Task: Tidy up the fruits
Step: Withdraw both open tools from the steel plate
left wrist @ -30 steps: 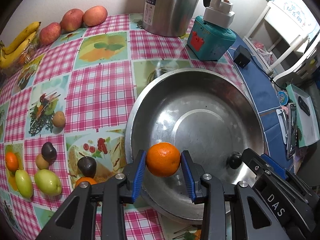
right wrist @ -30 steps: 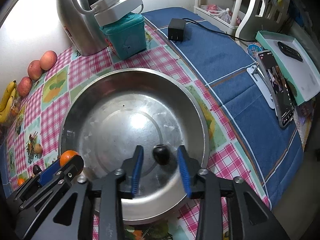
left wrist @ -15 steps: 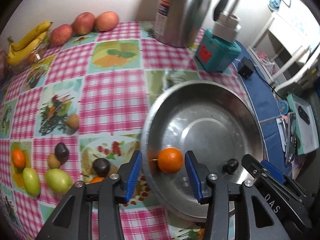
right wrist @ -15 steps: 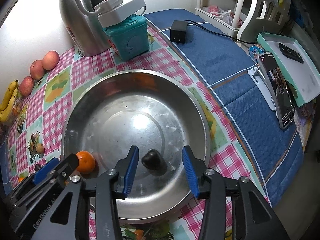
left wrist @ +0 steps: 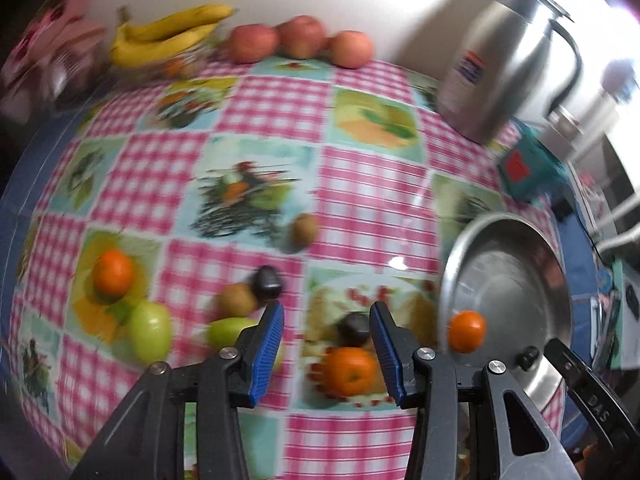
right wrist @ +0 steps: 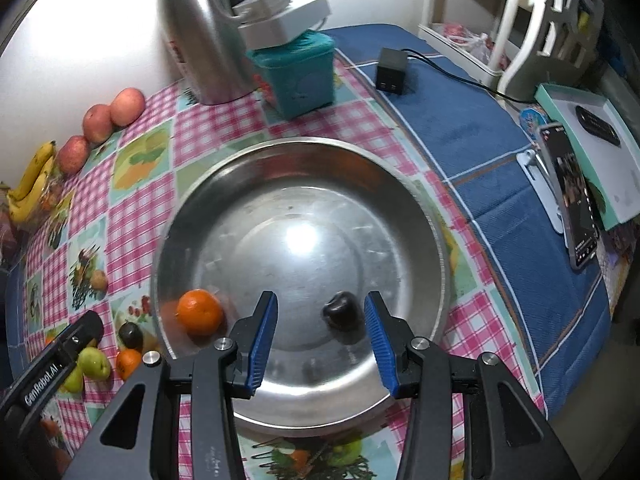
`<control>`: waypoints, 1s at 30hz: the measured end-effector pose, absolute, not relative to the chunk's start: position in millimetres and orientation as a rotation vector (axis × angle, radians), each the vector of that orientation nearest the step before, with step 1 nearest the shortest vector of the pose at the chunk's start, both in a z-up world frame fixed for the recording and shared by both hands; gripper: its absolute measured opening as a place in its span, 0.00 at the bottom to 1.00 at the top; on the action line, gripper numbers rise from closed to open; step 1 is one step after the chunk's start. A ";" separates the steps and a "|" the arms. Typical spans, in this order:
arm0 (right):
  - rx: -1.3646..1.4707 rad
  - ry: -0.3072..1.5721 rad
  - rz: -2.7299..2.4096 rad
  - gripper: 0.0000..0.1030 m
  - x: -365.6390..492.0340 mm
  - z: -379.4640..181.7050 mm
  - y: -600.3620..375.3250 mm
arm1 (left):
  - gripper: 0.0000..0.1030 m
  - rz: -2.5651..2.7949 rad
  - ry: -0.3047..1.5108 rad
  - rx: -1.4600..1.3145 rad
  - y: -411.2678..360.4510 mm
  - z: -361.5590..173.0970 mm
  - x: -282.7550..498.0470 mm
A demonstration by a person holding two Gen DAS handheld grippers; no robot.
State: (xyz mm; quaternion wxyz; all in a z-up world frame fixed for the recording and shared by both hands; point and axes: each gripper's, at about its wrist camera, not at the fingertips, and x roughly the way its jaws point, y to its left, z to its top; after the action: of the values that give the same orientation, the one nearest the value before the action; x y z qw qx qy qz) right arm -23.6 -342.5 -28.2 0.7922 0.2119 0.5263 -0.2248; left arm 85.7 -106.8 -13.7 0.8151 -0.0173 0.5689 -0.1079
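Right wrist view: we are looking down into the steel basin [right wrist: 424, 216], and it is holding two fruits, an orange [right wrist: 200, 312] near its left wall and a dark plum [right wrist: 340, 311] on the floor toward the front. We are holding the right gripper [right wrist: 319, 338] over the basin with its blue pads apart; the plum is lying between them, nearer the right pad, and neither pad is touching it. The orange is sitting just outside the left pad. In the left wrist view, which is blurred, the basin [left wrist: 516, 232] is showing at the right edge with the same orange [left wrist: 466, 330] against its near wall and the plum [left wrist: 528, 357] beside it. We are holding the left gripper [left wrist: 327, 344] over the checked cloth [left wrist: 360, 184], jaws apart and gripping nothing; a second orange [left wrist: 349, 371] and a dark fruit [left wrist: 353, 326] are lying on the cloth between the pads, closer to the right one. To the left we are seeing two green fruits [left wrist: 151, 331], two brown ones [left wrist: 237, 299], another dark one [left wrist: 267, 282] and a third orange [left wrist: 113, 272]. Bananas [left wrist: 168, 34] and apples [left wrist: 300, 38] are lying along the wall.
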 end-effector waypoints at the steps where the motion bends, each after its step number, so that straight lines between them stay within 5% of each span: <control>1: 0.453 1.131 -0.473 0.45 -22.6 -27.4 -339.4 | 0.47 -0.214 1.218 -0.054 -99.3 -14.2 87.6; 14: 0.428 1.131 -0.387 0.45 -13.1 -22.2 -314.4 | 0.47 -0.156 1.232 -0.128 -67.9 -17.4 90.9; 16: 0.428 1.134 -0.389 0.45 -13.1 -23.0 -315.2 | 0.71 -0.152 1.235 -0.119 -69.1 -18.7 89.9; 18: 0.421 1.137 -0.394 0.49 -12.7 -23.7 -315.9 | 0.81 -0.132 1.234 -0.103 -69.0 -21.8 89.5; 20: 0.409 1.139 -0.397 0.65 -12.1 -24.6 -315.5 | 0.82 -0.119 1.236 -0.091 -68.7 -24.7 89.1; 30: 0.359 1.173 -0.356 0.69 -4.7 -33.5 -304.1 | 0.96 -0.084 1.236 -0.067 -66.6 -30.9 88.3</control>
State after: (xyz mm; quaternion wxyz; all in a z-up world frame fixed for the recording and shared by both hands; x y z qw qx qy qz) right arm -4.7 -304.1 -33.5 0.8028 0.1675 0.5475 -0.1663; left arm 88.3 -66.6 -30.9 0.8137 -0.0312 0.5791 -0.0394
